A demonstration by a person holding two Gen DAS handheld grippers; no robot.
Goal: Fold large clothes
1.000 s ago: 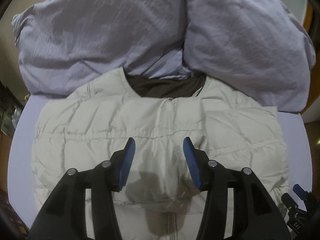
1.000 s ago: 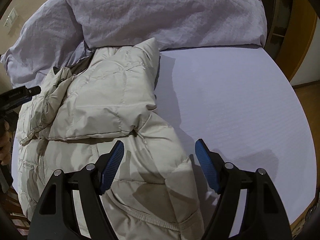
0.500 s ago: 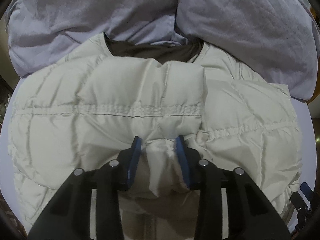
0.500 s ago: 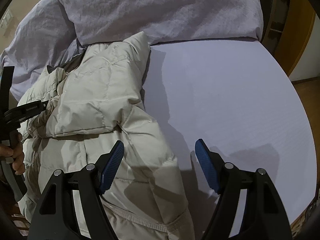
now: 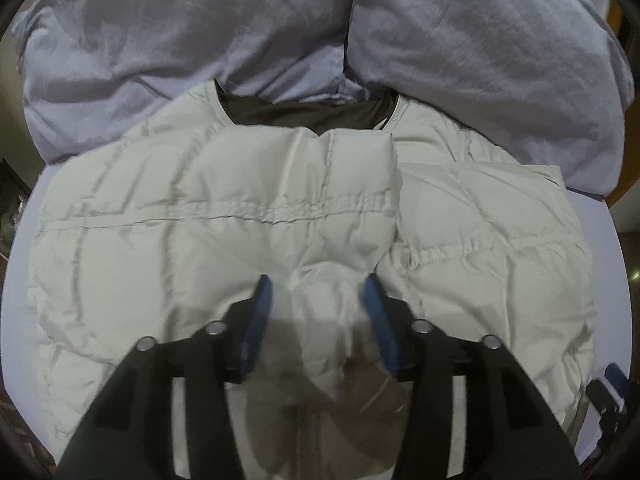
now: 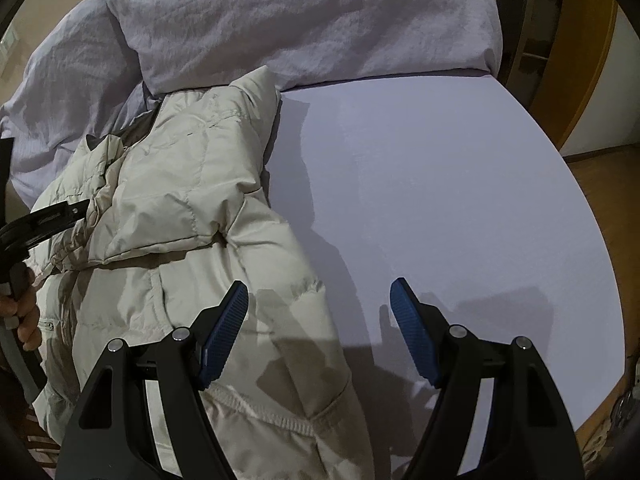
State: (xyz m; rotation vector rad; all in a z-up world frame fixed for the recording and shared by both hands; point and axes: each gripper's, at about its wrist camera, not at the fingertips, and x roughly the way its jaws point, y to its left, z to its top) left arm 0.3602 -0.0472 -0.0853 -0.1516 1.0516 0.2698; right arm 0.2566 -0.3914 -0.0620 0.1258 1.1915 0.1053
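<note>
A cream quilted puffer jacket lies on the lilac bed sheet, collar toward the pillows, dark lining showing at the neck. Both sleeves are folded in across its front. My left gripper is above the folded sleeve; its jaws stand partly apart with a bunch of sleeve fabric between them, and the pads do not seem to press it. My right gripper is open and empty over the jacket's right edge near the hem. The left gripper's black body shows at the far left of the right wrist view.
Two large lilac pillows lie against the jacket's collar end; they also show in the right wrist view. Bare sheet spreads to the right of the jacket. A wooden frame and floor border the bed on the right.
My left gripper closed on the sleeve fabric and carried it across the jacket's front, then its jaws widened again. My right gripper stayed open and barely moved.
</note>
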